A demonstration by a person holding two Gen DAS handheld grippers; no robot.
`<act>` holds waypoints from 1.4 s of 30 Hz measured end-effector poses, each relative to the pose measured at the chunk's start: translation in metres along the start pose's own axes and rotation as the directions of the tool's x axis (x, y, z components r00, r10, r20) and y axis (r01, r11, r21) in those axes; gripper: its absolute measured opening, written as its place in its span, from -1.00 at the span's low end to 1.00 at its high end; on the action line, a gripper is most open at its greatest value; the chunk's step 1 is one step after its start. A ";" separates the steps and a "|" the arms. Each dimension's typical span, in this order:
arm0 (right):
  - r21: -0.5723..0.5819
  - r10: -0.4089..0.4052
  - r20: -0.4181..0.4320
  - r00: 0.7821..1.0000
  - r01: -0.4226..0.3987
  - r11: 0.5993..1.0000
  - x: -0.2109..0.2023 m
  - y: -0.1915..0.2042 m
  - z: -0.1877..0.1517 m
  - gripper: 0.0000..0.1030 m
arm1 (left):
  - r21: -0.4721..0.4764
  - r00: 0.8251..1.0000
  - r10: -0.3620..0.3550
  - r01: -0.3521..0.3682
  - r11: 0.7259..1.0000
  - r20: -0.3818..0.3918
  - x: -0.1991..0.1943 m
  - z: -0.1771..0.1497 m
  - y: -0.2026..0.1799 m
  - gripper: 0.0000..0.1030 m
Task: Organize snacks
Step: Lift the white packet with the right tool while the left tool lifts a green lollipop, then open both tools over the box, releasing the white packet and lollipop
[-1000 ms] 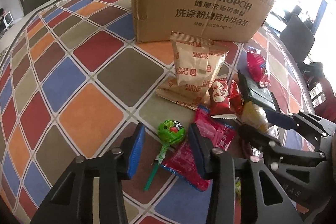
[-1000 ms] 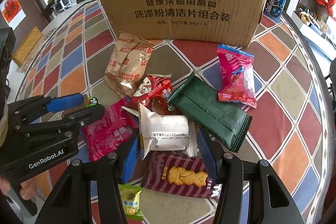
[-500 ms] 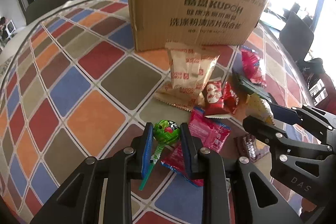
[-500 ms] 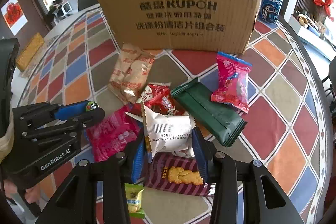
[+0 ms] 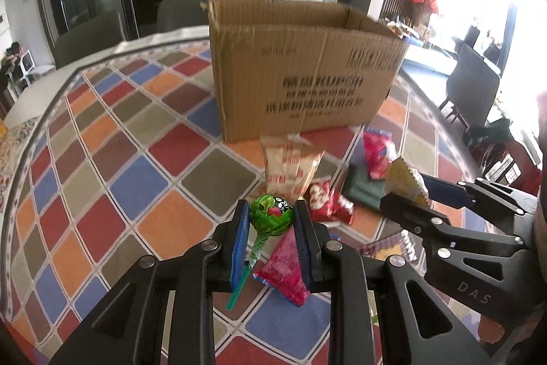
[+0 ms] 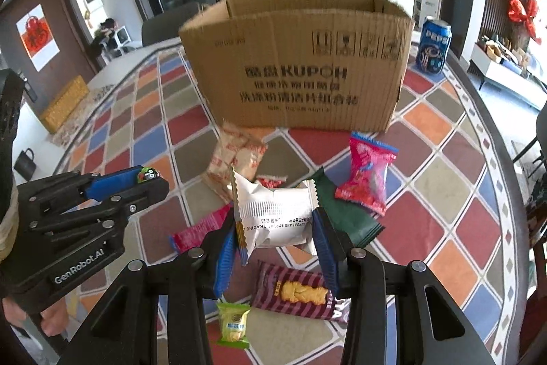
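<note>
Cardboard box (image 6: 294,64) open-topped at table's far side, our likely drop target. We hold white snack packet (image 6: 275,216) in right gripper (image 6: 275,240), jaws closed on it, lifted above pile. Left gripper (image 5: 270,228) pinches green lollipop (image 5: 271,216) by round head, stick dangling. Risks: round head squirting out of narrow pinch; puffy packet sliding loose; grippers bumping near box rim.
</note>
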State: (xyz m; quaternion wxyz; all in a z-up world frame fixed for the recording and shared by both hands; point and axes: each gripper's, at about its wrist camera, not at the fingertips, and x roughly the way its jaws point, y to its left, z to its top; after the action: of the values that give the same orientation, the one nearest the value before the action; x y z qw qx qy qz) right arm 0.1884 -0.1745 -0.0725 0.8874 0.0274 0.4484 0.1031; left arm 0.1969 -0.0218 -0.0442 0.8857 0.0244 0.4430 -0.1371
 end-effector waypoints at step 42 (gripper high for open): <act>-0.041 -0.016 0.278 0.961 0.029 0.999 -0.046 -0.020 0.139 -0.16 | 0.047 0.962 0.020 -0.035 0.998 0.272 -0.037 0.153 -0.013 -0.49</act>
State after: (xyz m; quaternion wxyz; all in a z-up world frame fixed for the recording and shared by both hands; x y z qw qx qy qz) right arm 0.2768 -0.1977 0.0437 0.9430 0.0166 0.3176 0.0980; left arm 0.2915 -0.0516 0.0784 0.9389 0.0344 0.3132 -0.1382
